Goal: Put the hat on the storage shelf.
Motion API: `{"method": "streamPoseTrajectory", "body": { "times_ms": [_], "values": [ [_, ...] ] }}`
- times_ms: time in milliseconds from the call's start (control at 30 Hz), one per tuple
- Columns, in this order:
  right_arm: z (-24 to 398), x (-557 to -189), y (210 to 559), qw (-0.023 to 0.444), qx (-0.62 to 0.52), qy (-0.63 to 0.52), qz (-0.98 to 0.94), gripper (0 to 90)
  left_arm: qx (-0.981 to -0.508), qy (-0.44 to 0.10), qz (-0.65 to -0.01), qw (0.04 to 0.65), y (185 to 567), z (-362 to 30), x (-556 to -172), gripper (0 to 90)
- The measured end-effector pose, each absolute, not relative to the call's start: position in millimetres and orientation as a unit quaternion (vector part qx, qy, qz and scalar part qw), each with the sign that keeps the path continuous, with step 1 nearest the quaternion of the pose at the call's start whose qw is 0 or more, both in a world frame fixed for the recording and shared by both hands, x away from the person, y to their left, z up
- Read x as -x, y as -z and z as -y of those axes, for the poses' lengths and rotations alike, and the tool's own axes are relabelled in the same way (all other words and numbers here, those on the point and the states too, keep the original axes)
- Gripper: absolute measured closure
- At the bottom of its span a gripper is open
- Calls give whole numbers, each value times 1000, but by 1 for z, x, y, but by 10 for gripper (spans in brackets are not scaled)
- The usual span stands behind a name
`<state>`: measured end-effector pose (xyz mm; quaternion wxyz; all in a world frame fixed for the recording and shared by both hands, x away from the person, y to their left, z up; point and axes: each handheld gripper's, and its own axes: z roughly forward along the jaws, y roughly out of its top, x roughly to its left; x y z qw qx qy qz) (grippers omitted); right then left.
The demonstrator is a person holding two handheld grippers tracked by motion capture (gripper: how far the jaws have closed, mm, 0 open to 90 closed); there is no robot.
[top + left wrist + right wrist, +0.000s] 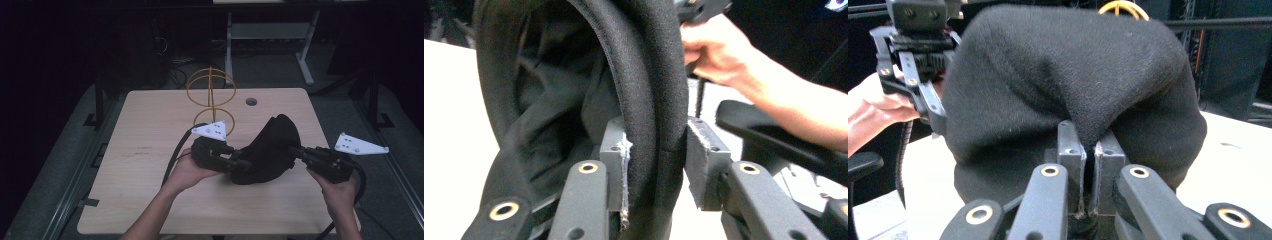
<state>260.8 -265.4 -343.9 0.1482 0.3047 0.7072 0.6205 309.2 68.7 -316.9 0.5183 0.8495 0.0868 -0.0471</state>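
Black knitted fabric hat (270, 150) slung between grippers: right gripper (1091, 165) pinched tight on near-right brim; left gripper (656, 150) part-open, brim band loosely between pads.

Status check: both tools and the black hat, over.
Right tool clamped on black hat. Left tool loose around its brim. Wire stand behind, clear.

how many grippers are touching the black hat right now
2. The left gripper has the black hat brim between its jaws at the hat's left side; the right gripper is pinched shut on the fabric at its right side.
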Motion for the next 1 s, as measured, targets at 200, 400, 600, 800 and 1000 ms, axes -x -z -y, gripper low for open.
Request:
{"method": "streamPoseTrajectory", "body": {
  "times_ms": [200, 400, 600, 800, 1000],
  "values": [
    [265, -260, 327, 170, -300, -619, -705, 859, -855, 17, -90, 510, 315, -69, -305, 553],
    [273, -261, 307, 195, -315, -613, -697, 860, -857, -8, -102, 505, 315, -86, -303, 522],
    [280, -267, 293, 204, -322, -613, -692, 859, -865, -37, -122, 485, 326, -108, -304, 502],
    [283, -278, 284, 199, -327, -615, -690, 858, -871, -50, -145, 467, 339, -129, -305, 484],
    [282, -285, 278, 198, -328, -612, -692, 858, -872, -62, -164, 458, 351, -146, -305, 451]
  ]
}}
